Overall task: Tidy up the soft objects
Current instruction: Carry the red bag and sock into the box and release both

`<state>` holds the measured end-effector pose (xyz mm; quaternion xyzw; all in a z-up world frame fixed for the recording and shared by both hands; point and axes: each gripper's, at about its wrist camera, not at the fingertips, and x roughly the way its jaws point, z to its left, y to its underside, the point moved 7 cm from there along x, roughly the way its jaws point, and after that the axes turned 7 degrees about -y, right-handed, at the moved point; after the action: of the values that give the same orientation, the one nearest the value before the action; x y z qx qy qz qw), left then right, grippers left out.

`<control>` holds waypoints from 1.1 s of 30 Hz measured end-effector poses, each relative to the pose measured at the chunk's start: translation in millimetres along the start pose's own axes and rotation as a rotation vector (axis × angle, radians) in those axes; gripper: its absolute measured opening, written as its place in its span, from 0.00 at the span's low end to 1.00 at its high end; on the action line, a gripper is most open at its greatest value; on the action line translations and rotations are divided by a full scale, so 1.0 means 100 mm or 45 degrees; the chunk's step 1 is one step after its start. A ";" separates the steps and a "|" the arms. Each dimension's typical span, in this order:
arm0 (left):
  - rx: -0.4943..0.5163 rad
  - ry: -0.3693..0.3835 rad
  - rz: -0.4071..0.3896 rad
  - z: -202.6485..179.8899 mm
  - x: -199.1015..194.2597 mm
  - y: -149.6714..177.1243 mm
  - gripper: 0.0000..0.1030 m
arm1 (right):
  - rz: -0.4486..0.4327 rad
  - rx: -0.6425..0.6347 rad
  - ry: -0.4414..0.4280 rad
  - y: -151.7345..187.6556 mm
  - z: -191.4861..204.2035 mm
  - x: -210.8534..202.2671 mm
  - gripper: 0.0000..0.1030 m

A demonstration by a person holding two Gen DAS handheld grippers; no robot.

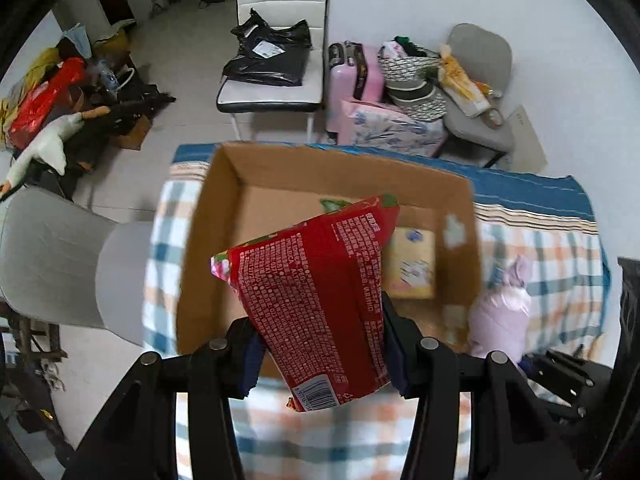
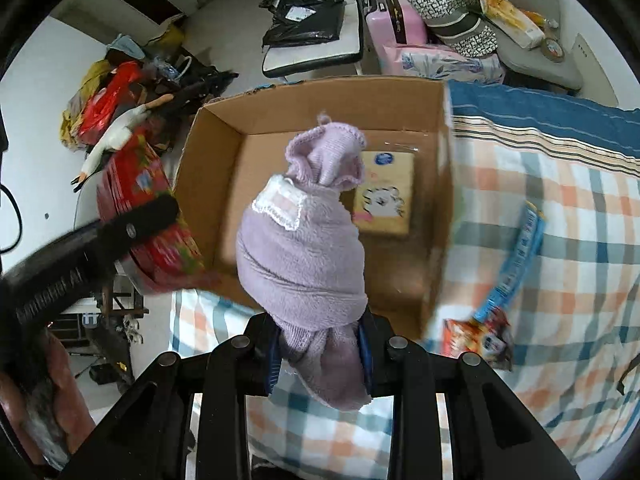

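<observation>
My left gripper (image 1: 320, 354) is shut on a red soft packet (image 1: 320, 300) and holds it over the near edge of an open cardboard box (image 1: 224, 200). My right gripper (image 2: 320, 354) is shut on a rolled lilac knit garment (image 2: 304, 248) and holds it above the same box (image 2: 216, 136). A yellow tissue pack (image 2: 386, 200) lies on the box floor; it also shows in the left wrist view (image 1: 414, 264). The lilac garment (image 1: 500, 312) shows at the box's right side in the left wrist view. The red packet (image 2: 148, 216) and the left gripper show at the box's left in the right wrist view.
The box stands on a plaid cloth (image 2: 560, 240) over a table. A blue and orange snack packet (image 2: 492, 312) lies on the cloth right of the box. A grey chair (image 1: 52, 256) stands left of the table. Chairs, a pink suitcase (image 1: 360, 76) and bags stand beyond.
</observation>
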<state>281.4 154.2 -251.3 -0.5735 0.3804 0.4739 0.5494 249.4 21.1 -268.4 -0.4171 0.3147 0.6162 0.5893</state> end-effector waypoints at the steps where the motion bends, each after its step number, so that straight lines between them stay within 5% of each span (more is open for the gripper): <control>1: 0.003 -0.010 0.005 0.06 0.09 -0.08 0.46 | 0.005 0.014 0.008 -0.05 0.02 0.07 0.31; 13: 0.093 -0.057 0.201 0.27 1.27 -0.45 0.45 | 0.158 0.143 0.109 -0.23 -0.27 1.01 0.31; 26: 0.124 -0.069 0.288 0.27 1.76 -0.66 0.46 | 0.227 0.203 0.152 -0.25 -0.51 1.46 0.33; 30: 0.103 -0.066 0.320 0.28 1.76 -0.68 0.46 | 0.244 0.212 0.150 -0.20 -0.50 1.50 0.41; 33: 0.089 -0.062 0.310 0.29 1.70 -0.71 0.46 | 0.240 0.230 0.136 -0.20 -0.51 1.50 0.57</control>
<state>390.4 205.3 -394.1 -0.4917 0.4500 0.5375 0.5165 282.6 47.8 -421.8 -0.3631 0.4378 0.6149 0.5462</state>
